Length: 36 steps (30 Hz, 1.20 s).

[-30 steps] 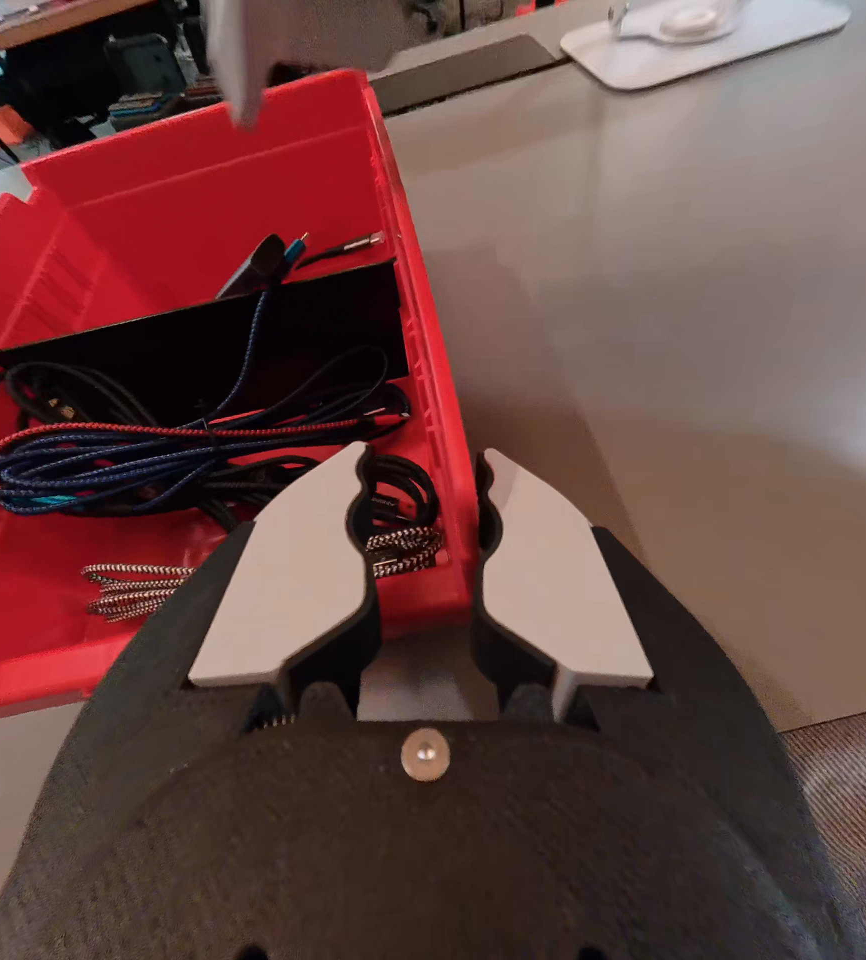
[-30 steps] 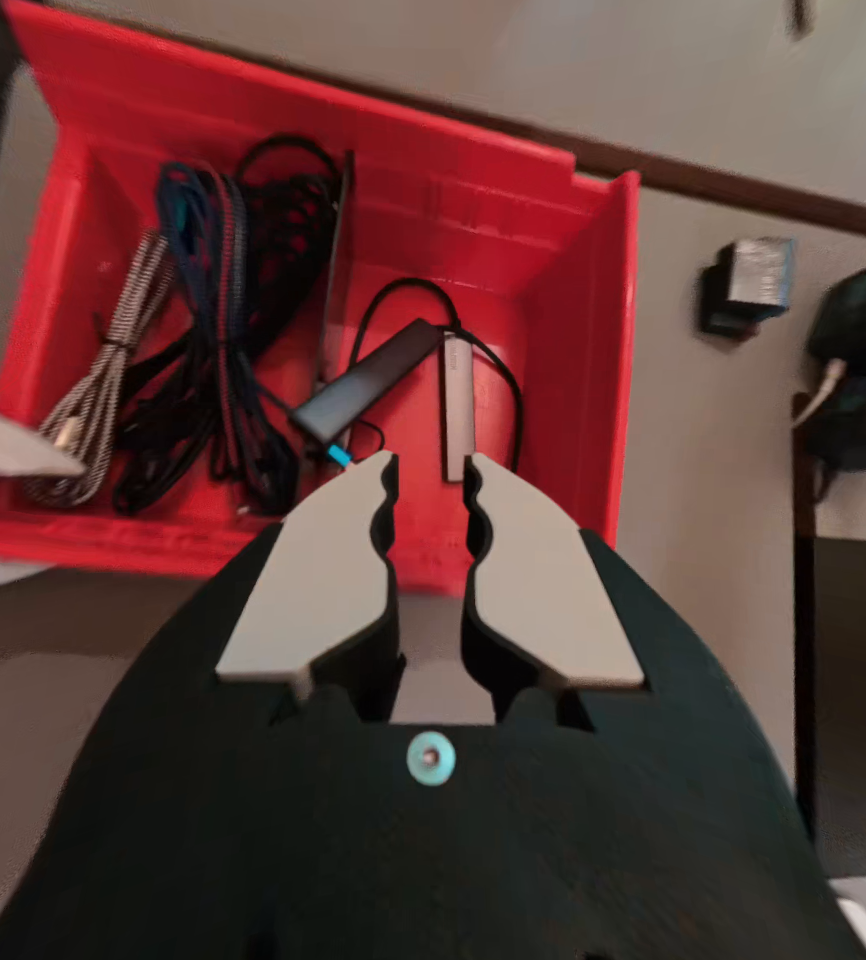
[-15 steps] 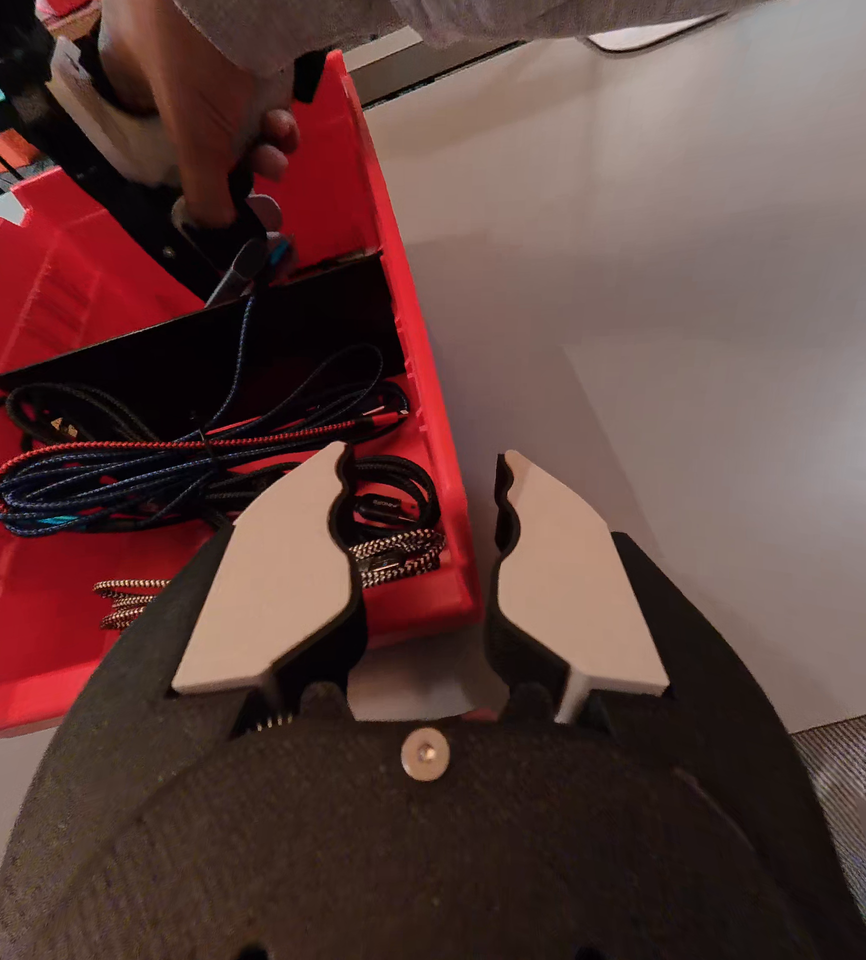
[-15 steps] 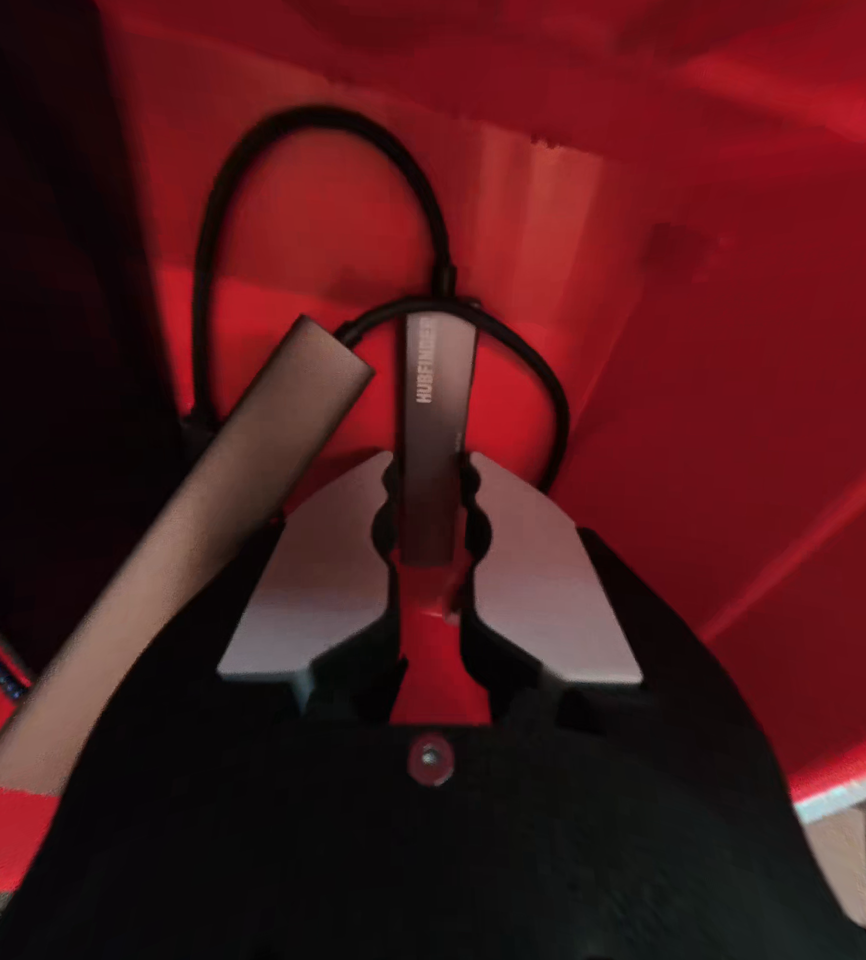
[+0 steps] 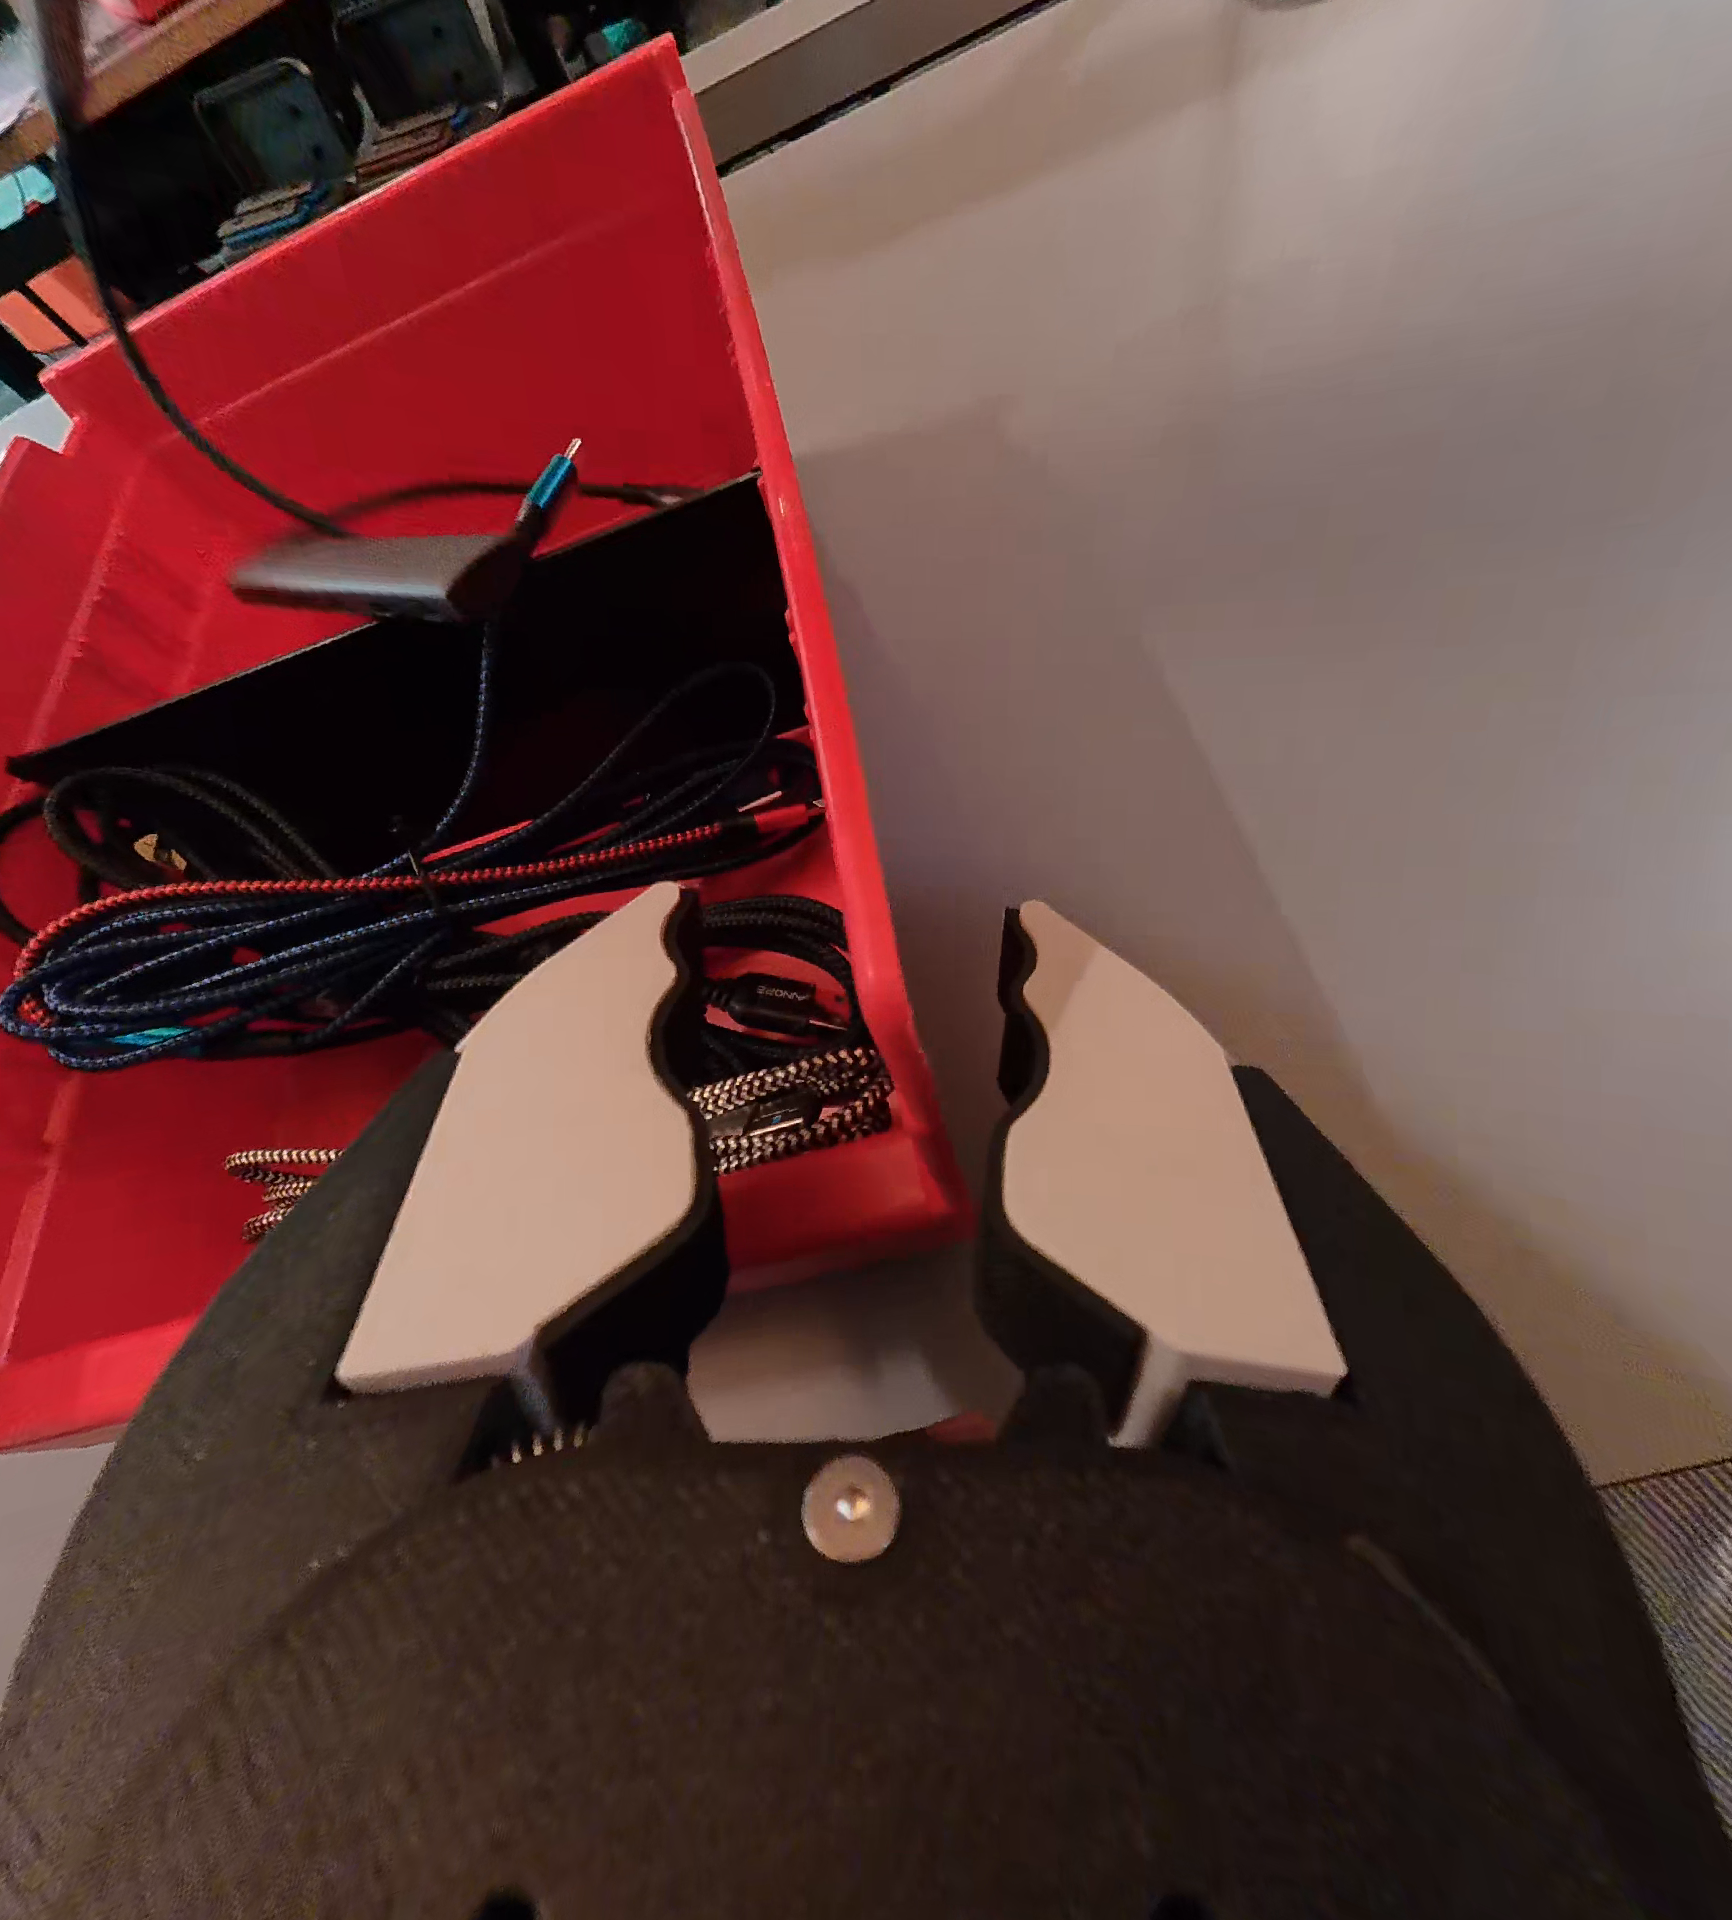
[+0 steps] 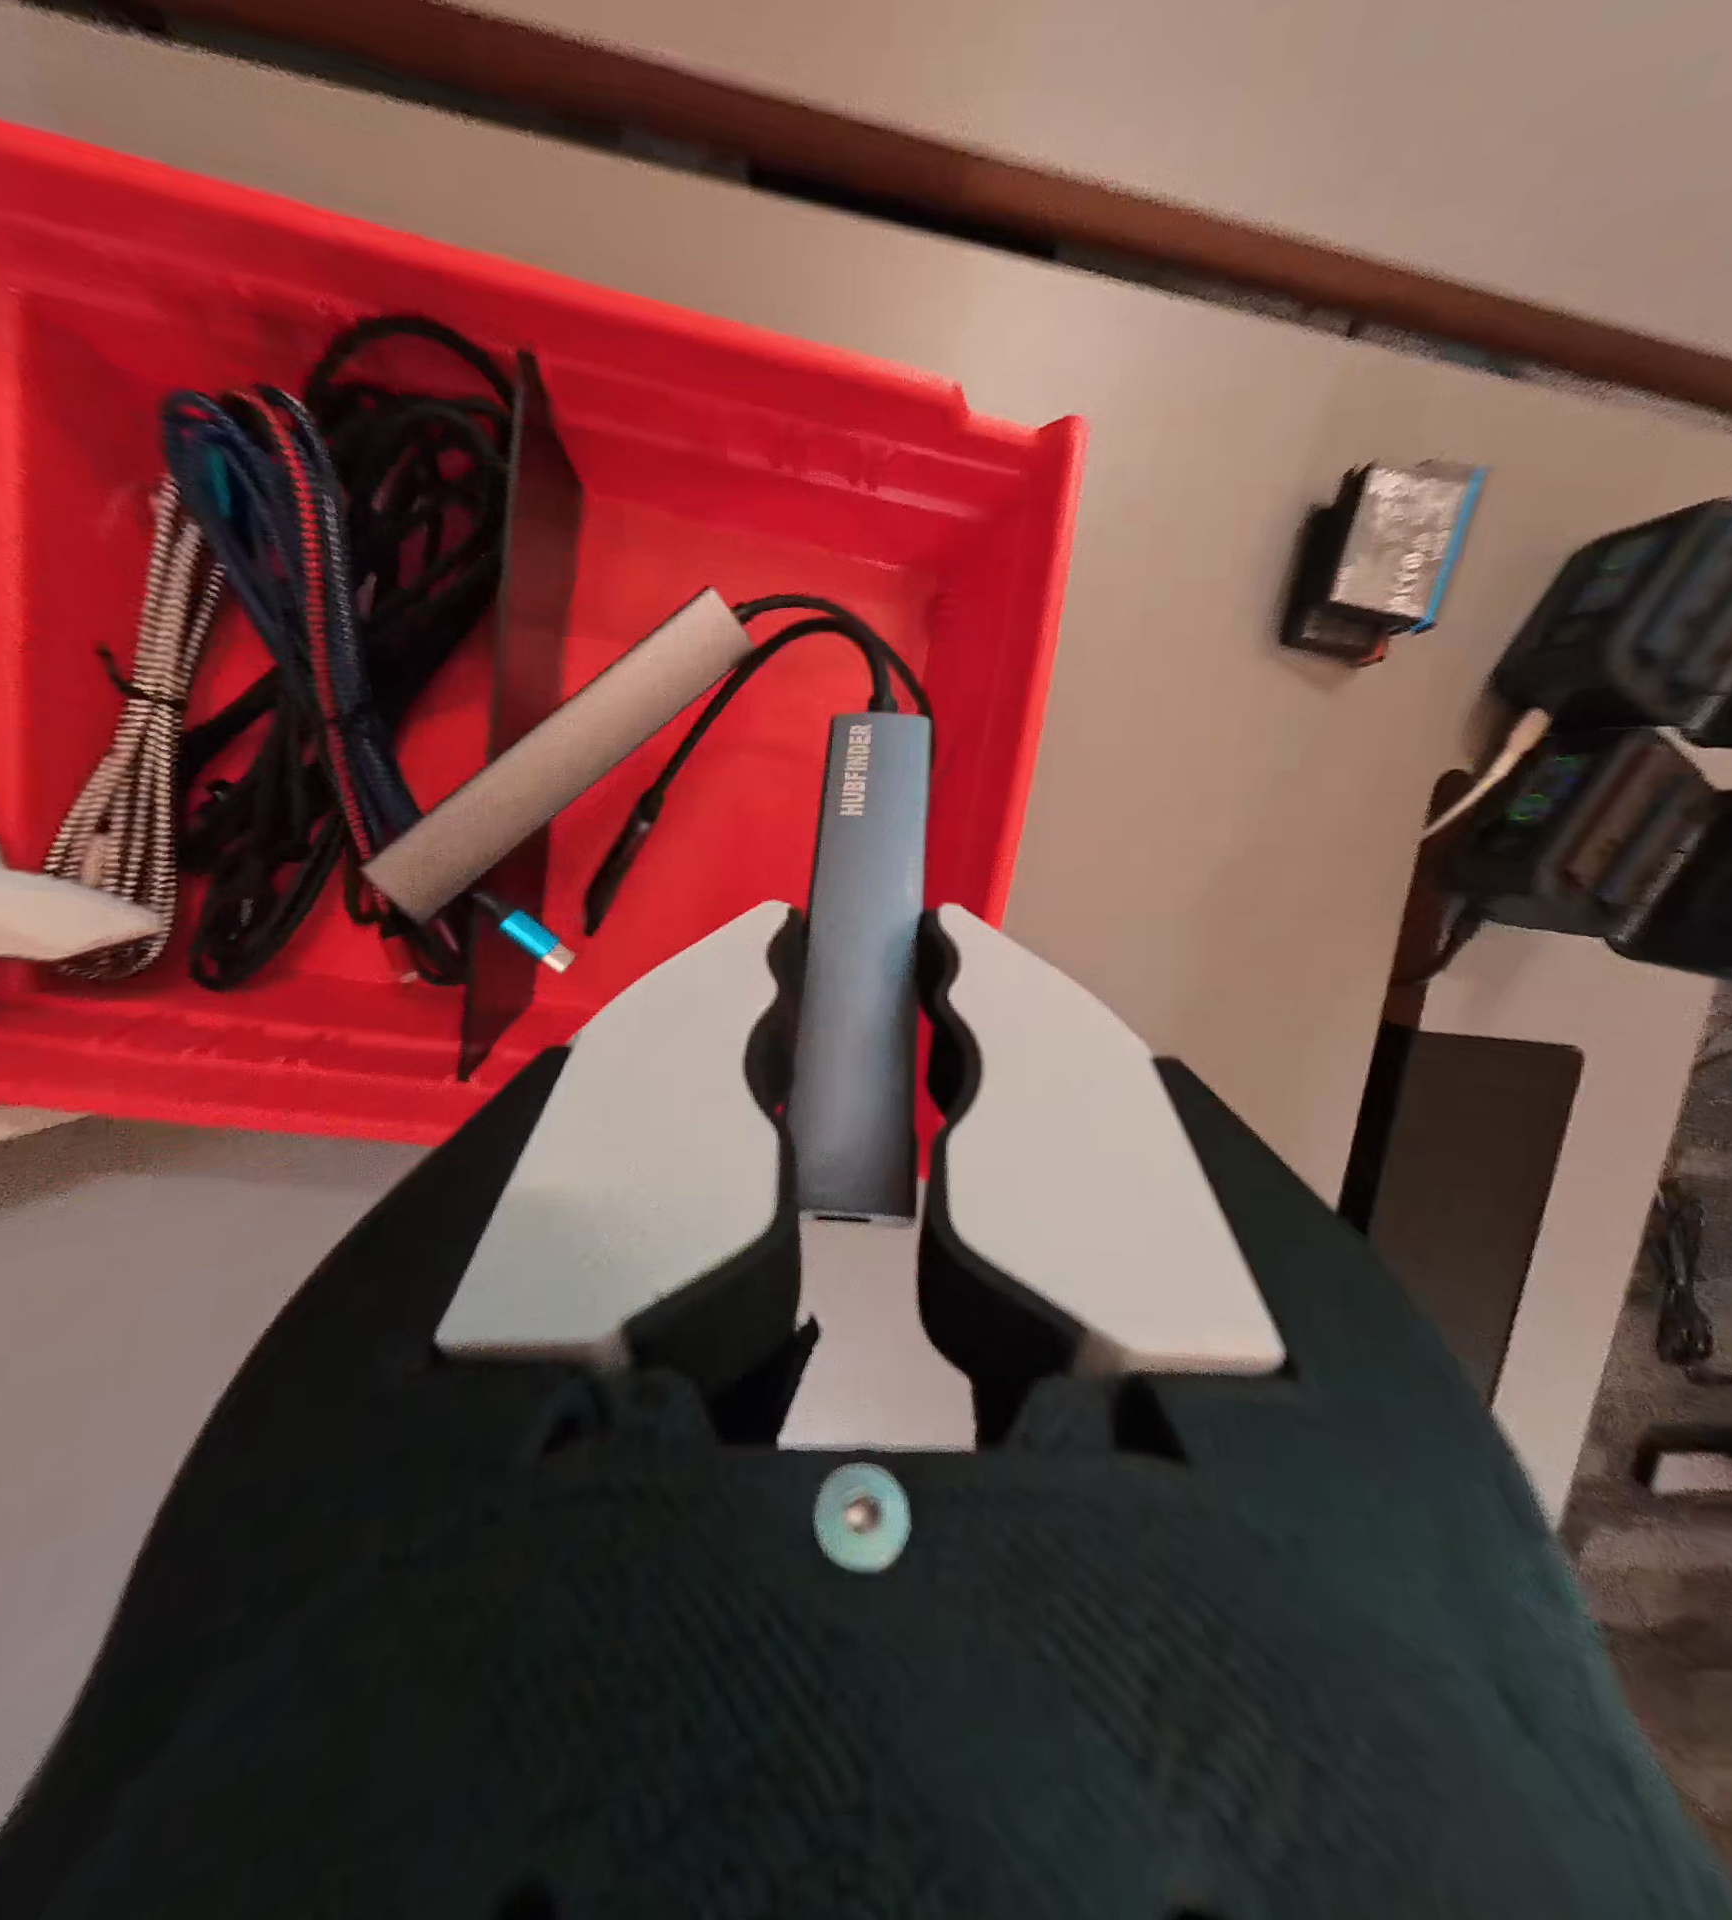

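Left gripper [image 5: 846, 925] hangs wide open and empty, straddling the near corner of the red bin [image 5: 820, 790], beside braided cable bundles [image 5: 249, 935] on a pale table [image 5: 1361, 623].

Right gripper [image 6: 857, 920] is clamped along a slim grey hub [image 6: 867, 935], lifted above the bin; its black lead [image 6: 800, 655] trails down. The hub looks light, rigid and smooth, best gripped across its narrow sides. Dark equipment [image 6: 1672, 727] stands beyond.

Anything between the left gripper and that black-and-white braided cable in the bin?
Nothing covers the braided cable. The red bin's side wall runs between the left gripper's open fingers, right of it.
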Each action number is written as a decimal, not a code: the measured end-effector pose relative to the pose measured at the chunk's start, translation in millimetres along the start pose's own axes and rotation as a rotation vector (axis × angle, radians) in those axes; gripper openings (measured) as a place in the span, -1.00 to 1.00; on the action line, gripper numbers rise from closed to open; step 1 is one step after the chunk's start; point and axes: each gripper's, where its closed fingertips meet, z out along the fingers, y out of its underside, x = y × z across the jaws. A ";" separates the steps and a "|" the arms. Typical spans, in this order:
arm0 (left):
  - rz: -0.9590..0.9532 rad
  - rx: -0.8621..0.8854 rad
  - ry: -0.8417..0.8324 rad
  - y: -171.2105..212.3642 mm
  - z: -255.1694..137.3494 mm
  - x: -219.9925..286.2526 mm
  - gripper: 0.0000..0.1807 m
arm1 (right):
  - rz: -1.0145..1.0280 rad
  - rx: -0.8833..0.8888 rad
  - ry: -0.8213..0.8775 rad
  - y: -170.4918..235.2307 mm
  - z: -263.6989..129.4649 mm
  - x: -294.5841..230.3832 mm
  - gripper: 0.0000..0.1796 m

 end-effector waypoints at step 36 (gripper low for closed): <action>0.501 0.362 0.528 -164.7 34.9 310.5 -0.05 | 0.662 0.865 0.180 420.8 -143.4 -233.2 -0.77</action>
